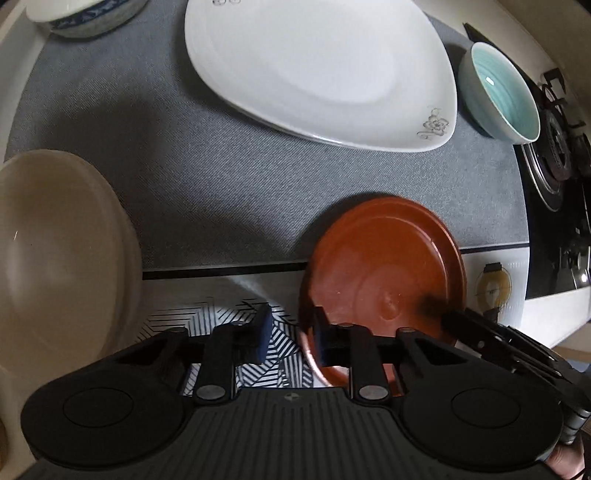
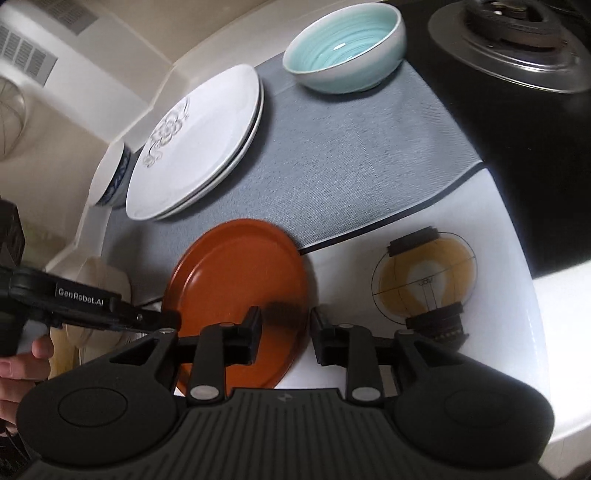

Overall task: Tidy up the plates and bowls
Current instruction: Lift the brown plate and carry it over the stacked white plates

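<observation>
My left gripper (image 1: 291, 336) points steeply down at the left edge of the red plate (image 1: 384, 251); its fingers stand a little apart with the rim between them, the right pad over the plate, the left pad clear of it above striped cloth; nothing is pinched. From the right wrist view my left hand (image 2: 18, 369) wraps that gripper's handle, cut off by the frame. The plate lies flat at the near edge of the grey mat (image 1: 221, 166), partly off it. My right gripper (image 2: 286, 328) slants down at the plate's right edge, fingers spread either side of the rim, not pressing; a dark smear there is too blurred to read.

A cream bowl (image 1: 55, 240) sits far left, half out of frame; a blue-patterned bowl (image 1: 85, 18) is cropped at the top; the two stacked white plates (image 1: 314, 74) lie beside it, the lower nearly hidden; the teal bowl (image 1: 506, 92) stands upright just beside them; the stove (image 1: 554, 166) is at the far right.
</observation>
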A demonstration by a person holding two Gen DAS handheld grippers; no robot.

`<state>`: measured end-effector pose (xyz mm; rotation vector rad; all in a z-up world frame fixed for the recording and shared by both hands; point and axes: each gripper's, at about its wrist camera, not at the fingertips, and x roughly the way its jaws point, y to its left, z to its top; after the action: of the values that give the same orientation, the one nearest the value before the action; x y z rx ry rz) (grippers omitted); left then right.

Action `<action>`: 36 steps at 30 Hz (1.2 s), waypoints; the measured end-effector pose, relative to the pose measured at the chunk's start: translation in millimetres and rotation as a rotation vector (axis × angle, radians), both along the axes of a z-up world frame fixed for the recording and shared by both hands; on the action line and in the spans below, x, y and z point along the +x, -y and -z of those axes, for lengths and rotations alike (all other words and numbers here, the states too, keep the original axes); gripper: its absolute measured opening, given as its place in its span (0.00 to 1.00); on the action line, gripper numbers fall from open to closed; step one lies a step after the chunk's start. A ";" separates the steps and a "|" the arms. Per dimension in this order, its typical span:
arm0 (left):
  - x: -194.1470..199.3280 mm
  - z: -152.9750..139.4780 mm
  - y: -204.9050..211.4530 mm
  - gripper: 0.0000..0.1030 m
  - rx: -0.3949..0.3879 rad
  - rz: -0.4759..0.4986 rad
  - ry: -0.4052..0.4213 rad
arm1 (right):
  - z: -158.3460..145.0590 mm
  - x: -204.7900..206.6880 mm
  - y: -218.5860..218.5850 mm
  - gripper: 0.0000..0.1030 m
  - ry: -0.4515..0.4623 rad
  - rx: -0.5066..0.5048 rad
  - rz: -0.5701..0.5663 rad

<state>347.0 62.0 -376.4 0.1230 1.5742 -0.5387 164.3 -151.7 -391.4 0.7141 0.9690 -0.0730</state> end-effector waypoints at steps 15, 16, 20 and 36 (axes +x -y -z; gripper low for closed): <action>-38.3 -11.5 18.5 0.08 0.061 -0.084 0.106 | -14.5 -2.0 16.6 0.07 0.051 -0.087 -0.194; -42.2 -15.0 21.4 0.08 0.077 -0.098 0.119 | -19.0 -4.1 18.3 0.07 0.073 -0.096 -0.220; -58.9 -35.4 32.2 0.08 0.078 -0.164 0.129 | -38.7 -13.2 37.9 0.07 0.111 -0.109 -0.299; -108.5 -105.0 82.3 0.08 0.087 -0.299 0.230 | -71.8 -30.5 106.1 0.06 0.143 -0.020 -0.329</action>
<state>238.5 -20.3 -271.4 0.0138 1.3602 -0.2133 133.7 -257.8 -319.6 0.5263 0.9352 0.2534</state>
